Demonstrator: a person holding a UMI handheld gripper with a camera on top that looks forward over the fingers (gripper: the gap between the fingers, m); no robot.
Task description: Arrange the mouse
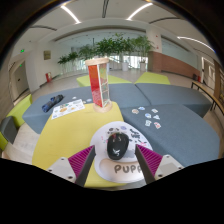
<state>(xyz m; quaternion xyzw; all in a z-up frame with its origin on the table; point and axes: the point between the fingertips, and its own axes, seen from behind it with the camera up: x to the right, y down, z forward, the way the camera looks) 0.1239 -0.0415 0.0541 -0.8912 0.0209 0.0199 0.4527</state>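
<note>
Hovering low over the worktop (70, 135), the tool (118, 160) has its two pink pads (80, 160) spread apart with the mouse (118, 146) sitting between them. Gaps seem to show on both sides, so nothing looks clamped yet. The mouse is dark, resting on a white round mat (120, 168) with lettering on its near part, right at the fingertips.

Step in hand, as I judge it: lining up for the grasp, early in the task. The next move likely calls for closing the fingers evenly on the mouse's flanks and keeping it centred so it does not twist out, then lifting and setting it wherever the arrangement wants it; the target spot is not evident.

Counts:
- mouse: one
- white mat: one
- tall red-and-white carton (96, 80): one, upright, well beyond the fingers
- dark object (52, 101) lying on paper (68, 108) beside the carton: one, too small to identify
- small scattered items (148, 117) ahead on the grey part of the surface: several, exact count unclear
- tool: one

Green plants (110, 47) stand far behind.
</note>
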